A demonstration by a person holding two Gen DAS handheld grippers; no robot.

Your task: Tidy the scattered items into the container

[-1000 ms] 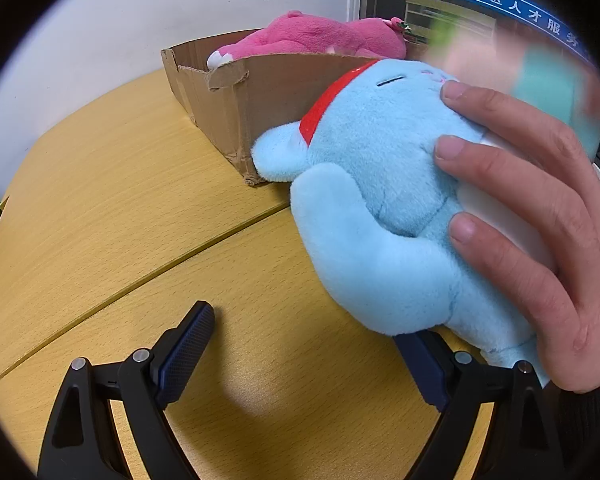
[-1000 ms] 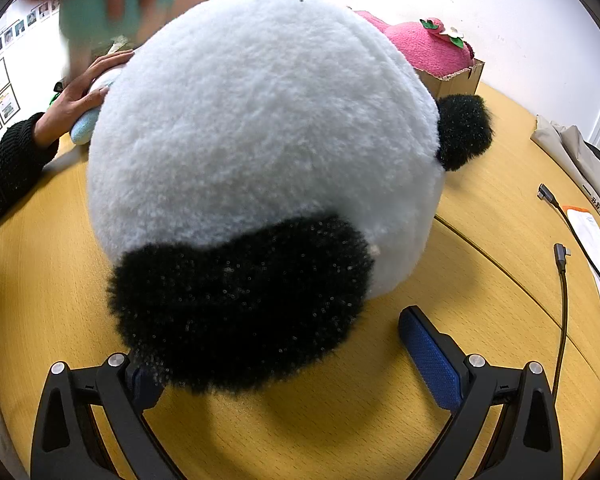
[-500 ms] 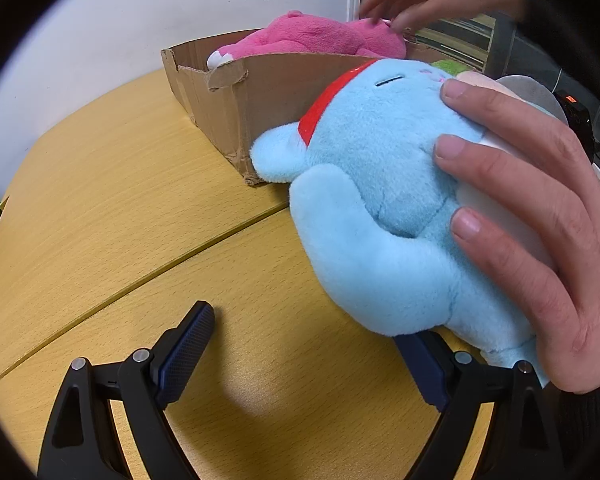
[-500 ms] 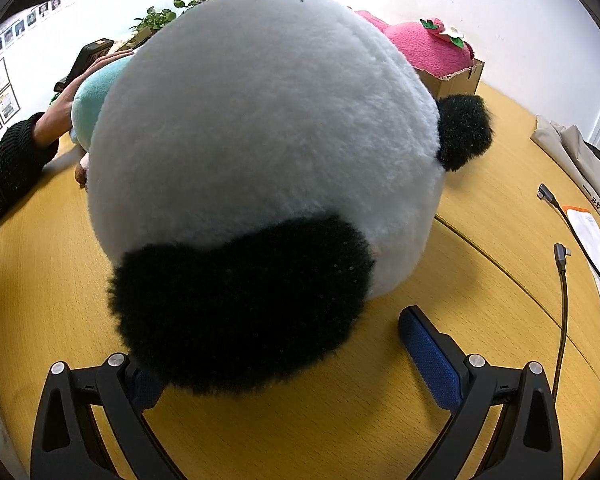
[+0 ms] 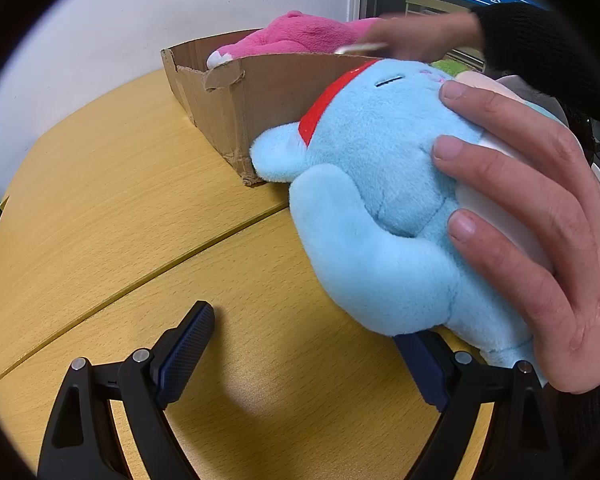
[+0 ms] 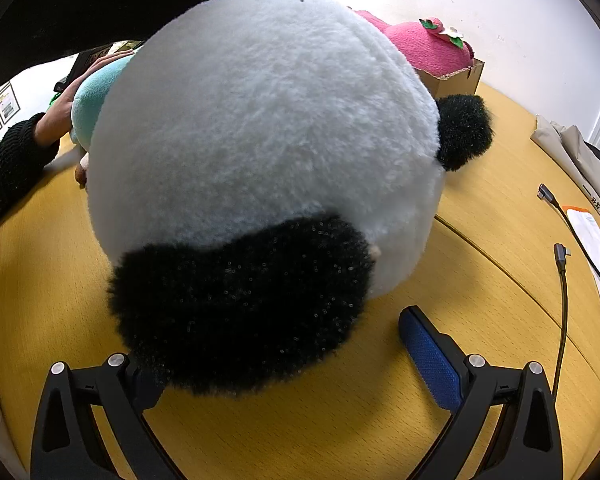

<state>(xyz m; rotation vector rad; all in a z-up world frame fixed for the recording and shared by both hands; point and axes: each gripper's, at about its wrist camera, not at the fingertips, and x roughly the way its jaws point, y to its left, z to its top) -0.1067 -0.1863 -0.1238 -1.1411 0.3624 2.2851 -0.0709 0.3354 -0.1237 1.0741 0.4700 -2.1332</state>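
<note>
- Left wrist view: left gripper (image 5: 300, 354) wide, empty; bare hand (image 5: 540, 216) pressing blue plush (image 5: 380, 208) beside box (image 5: 268, 100).
- Right gripper (image 6: 288, 364) wide, empty, behind panda (image 6: 260, 152); pinch black fur deep before lifting.

Both the left gripper (image 5: 304, 354) and right gripper (image 6: 278, 354) have fingers spread wide.

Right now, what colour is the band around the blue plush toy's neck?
Red; the band on the blue plush toy shows best in the left wrist view.

Bright, even indoor light; fisheye-bent edges, dark corners, one motion-blurred hand (image 5: 416, 38).
</note>
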